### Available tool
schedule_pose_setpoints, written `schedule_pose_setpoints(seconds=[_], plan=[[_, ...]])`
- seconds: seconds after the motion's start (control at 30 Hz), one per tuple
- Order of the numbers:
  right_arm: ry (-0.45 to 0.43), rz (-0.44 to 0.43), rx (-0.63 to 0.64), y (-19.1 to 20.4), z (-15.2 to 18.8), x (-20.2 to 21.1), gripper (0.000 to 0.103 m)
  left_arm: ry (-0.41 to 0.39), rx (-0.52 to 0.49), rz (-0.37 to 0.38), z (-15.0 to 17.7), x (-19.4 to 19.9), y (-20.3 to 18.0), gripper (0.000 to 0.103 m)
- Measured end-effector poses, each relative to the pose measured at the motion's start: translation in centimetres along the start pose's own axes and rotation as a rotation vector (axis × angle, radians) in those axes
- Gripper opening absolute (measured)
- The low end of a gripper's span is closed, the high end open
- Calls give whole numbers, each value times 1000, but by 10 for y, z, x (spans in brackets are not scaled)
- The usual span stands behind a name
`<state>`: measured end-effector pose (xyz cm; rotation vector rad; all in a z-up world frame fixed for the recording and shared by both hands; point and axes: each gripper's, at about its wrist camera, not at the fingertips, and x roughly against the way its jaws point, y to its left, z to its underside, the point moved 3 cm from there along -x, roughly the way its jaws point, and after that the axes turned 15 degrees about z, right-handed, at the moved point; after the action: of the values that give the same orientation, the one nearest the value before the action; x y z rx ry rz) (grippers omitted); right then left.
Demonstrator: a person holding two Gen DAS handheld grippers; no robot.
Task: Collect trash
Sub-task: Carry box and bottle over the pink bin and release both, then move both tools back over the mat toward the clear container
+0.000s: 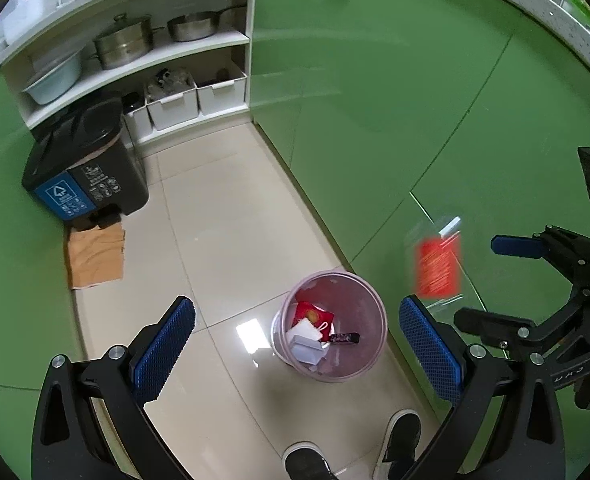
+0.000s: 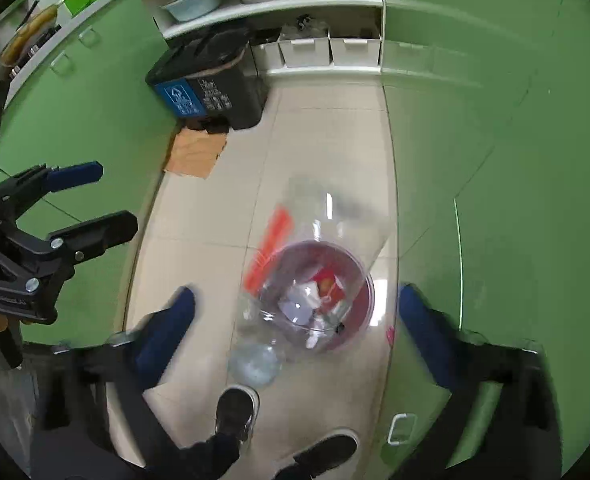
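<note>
Both grippers, left (image 1: 297, 344) and right (image 2: 297, 334), have black frames, silver screws and blue textured pads (image 1: 431, 350). The person wears black shoes (image 2: 237, 410) with white soles and dark trousers.

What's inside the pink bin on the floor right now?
The pink bin holds a red packet, white paper and a dark wrapper; anything beneath them is hidden.
</note>
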<state>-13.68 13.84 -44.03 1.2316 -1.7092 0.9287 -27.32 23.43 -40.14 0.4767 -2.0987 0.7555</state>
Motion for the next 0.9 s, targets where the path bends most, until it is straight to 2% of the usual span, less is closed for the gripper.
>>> schedule_pose_setpoints(seconds=[0.3,0.47,0.63,0.7,0.9], plan=[[29,22,-10,-1,-1,-5,100,10,6,5,2,-1,-2,98],[22,32,-28,-4,-5,13,100,14,-1,11,2,10,-12,98],[5,31,-53,-8,-16,60,100,10,-4,12,-10,45,-26,98],[-2,30,-65,-10,-21,85,100,5,-11,8,-19,70,-37,98],[-41,38,-128,-28,-36,183,100,-10,-48,21,-52,142,-78,98]])
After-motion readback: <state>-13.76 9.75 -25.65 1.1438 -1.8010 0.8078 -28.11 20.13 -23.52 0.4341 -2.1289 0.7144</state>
